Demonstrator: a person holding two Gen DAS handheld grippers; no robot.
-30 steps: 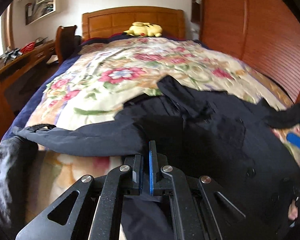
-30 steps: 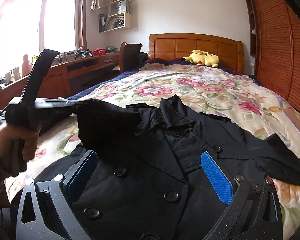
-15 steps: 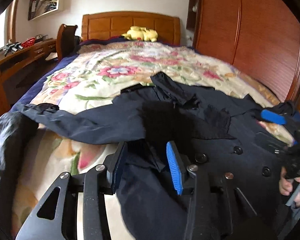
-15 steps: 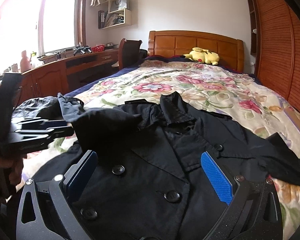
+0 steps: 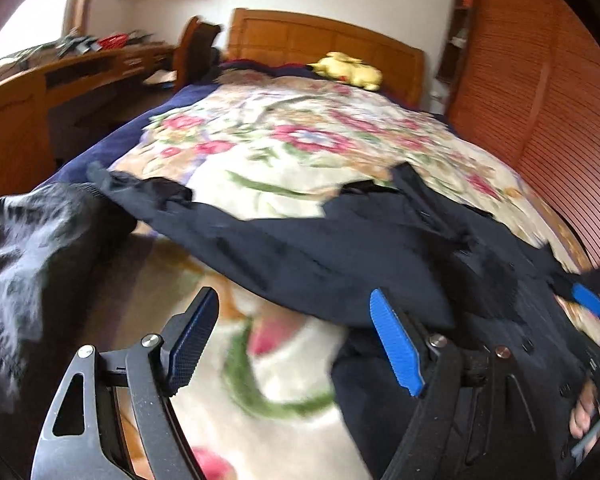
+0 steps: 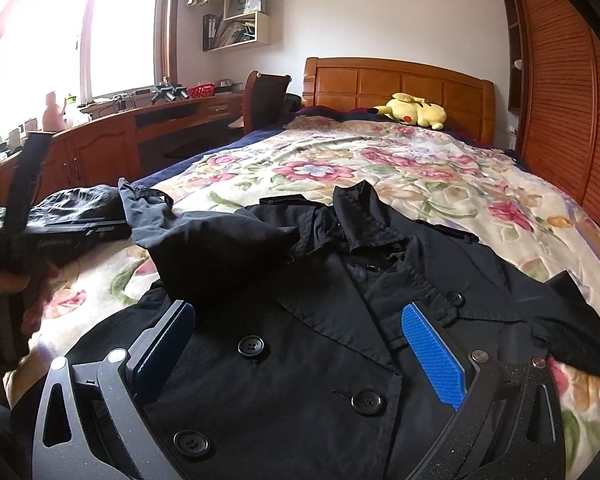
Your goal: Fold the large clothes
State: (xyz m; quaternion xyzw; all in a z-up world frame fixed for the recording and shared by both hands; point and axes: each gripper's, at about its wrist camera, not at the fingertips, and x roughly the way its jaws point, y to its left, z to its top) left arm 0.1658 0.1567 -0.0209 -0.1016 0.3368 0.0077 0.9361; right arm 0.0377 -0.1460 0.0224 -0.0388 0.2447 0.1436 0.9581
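Nearest, the right tongs (image 6: 296, 352) hover wide and empty over the buttoned front of the black coat (image 6: 300, 340), which lies face up on the floral bedspread (image 6: 380, 168) at the foot of the bed. It looks soft, limp and fairly heavy; I would take it at the shoulder seam or cuff. A second ago the left tongs (image 5: 296, 340) pinched its cloth; they have just been opening, empty now, with the left sleeve (image 5: 228, 240) draped across the bed.

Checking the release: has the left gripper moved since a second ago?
Yes. The left gripper has drawn back off the coat, leftward toward the desk, jaws just opened, empty.
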